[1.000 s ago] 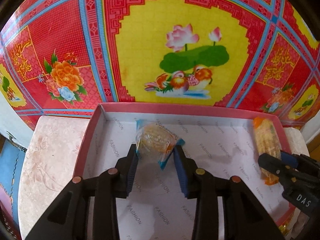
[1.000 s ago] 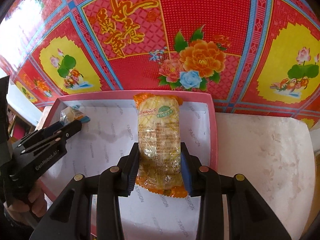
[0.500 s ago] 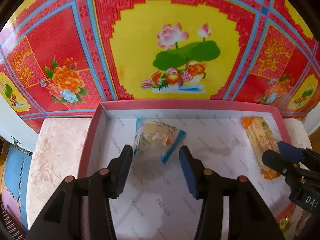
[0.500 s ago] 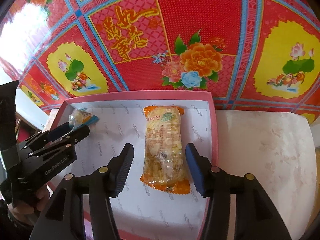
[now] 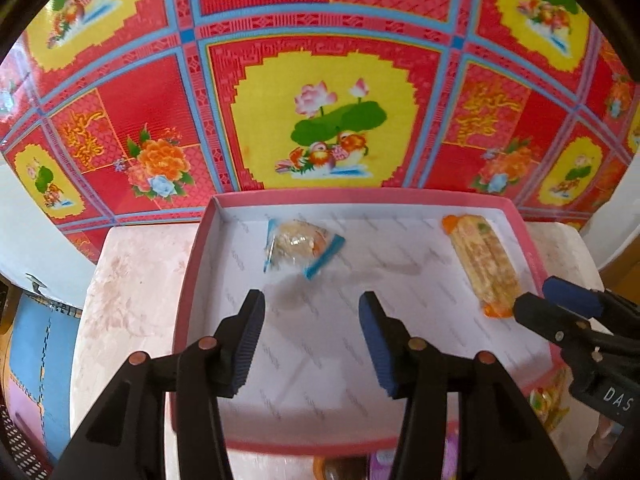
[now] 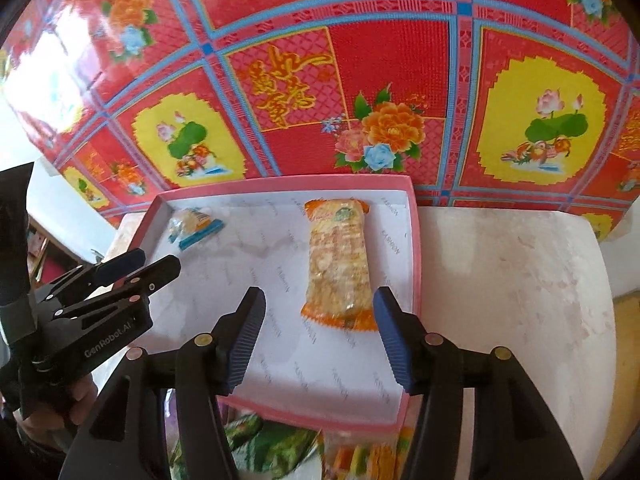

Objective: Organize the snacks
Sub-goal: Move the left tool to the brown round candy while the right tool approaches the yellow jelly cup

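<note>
The small blue-edged snack [image 5: 298,246] and the long orange snack [image 6: 340,264] lie apart in the pink box [image 5: 192,264]. Left gripper [image 5: 311,334] and right gripper [image 6: 320,330] hover released, empty. More packets [image 6: 276,446] beneath the box edge are cut off, blurred.

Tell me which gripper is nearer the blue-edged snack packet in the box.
Left. The left gripper hangs open just short of the blue-edged packet; the right gripper is across the pink box, by the orange packet.
</note>
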The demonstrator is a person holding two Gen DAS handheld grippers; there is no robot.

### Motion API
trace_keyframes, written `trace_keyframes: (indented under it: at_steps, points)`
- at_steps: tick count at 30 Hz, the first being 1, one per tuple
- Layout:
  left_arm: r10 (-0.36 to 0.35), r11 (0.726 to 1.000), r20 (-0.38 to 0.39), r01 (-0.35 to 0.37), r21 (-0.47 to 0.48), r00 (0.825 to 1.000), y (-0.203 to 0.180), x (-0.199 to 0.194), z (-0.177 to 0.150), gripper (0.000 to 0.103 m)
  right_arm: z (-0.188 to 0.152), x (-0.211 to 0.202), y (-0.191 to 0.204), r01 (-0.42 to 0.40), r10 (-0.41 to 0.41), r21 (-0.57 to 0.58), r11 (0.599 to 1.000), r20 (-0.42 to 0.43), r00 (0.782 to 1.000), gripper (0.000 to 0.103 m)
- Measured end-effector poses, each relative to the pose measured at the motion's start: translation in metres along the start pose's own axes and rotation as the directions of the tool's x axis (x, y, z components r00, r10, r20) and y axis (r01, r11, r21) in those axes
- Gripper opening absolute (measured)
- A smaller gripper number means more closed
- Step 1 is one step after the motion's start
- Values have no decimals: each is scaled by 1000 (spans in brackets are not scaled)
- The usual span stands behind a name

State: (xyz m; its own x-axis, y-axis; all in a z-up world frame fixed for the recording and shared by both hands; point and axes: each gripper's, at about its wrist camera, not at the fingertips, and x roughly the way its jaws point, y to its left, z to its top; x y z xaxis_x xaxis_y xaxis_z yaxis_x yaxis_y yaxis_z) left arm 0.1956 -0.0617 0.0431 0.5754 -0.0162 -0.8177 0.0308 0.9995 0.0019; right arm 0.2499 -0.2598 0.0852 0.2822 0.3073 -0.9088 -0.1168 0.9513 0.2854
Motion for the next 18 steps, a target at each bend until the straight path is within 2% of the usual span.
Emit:
trace_keyframes:
  at_steps: [12,18]
  points:
    - [-19,999,0,19,-27,1000,7,-44,-24,52,-27,-38,16,-16,16,-6,1000,38,999,58]
    - [-27,999,-7,27,-44,1000,25,-46,-37,52,-42,-47,14,0,-1,19,1000,37,999,58]
